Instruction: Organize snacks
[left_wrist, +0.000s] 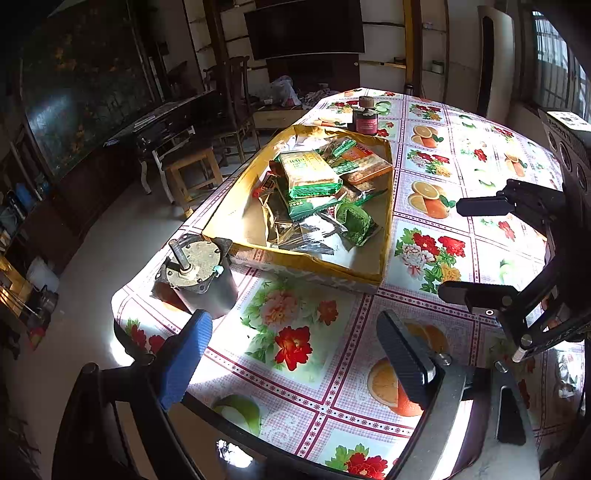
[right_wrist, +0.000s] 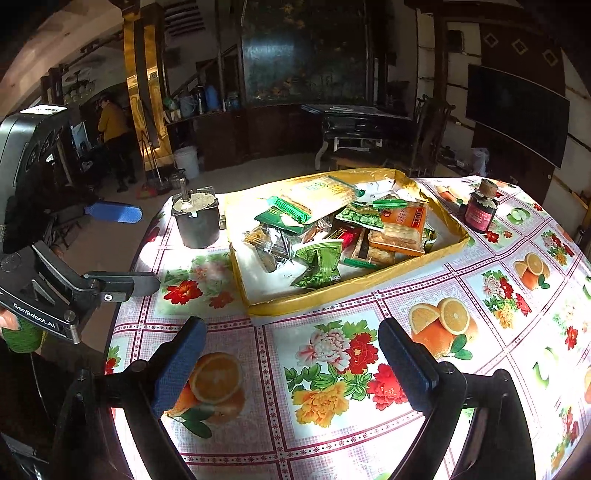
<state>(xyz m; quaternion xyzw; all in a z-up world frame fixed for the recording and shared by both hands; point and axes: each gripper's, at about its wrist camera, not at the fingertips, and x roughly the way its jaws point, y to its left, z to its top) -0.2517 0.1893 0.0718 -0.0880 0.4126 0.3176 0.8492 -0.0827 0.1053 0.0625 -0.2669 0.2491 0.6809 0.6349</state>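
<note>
A shallow yellow cardboard box (left_wrist: 314, 265) (right_wrist: 332, 292) lies on the flowered tablecloth. It holds a loose pile of snack packets (left_wrist: 314, 177) (right_wrist: 332, 225): green wrappers, orange cracker packs and silver foil. My left gripper (left_wrist: 295, 319) (right_wrist: 148, 248) hovers open over the cloth just in front of the box, with nothing between its fingers. My right gripper (right_wrist: 291, 325) (left_wrist: 450, 247) is also open and empty, on the near right side of the box, a little apart from it.
A grey metal motor with a shaft (left_wrist: 199, 273) (right_wrist: 195, 218) stands at the table corner beside the box. A dark jar with a cork lid (left_wrist: 365, 118) (right_wrist: 480, 208) stands behind the box. A wooden stool (left_wrist: 192, 166) and a person (right_wrist: 110, 125) are beyond the table.
</note>
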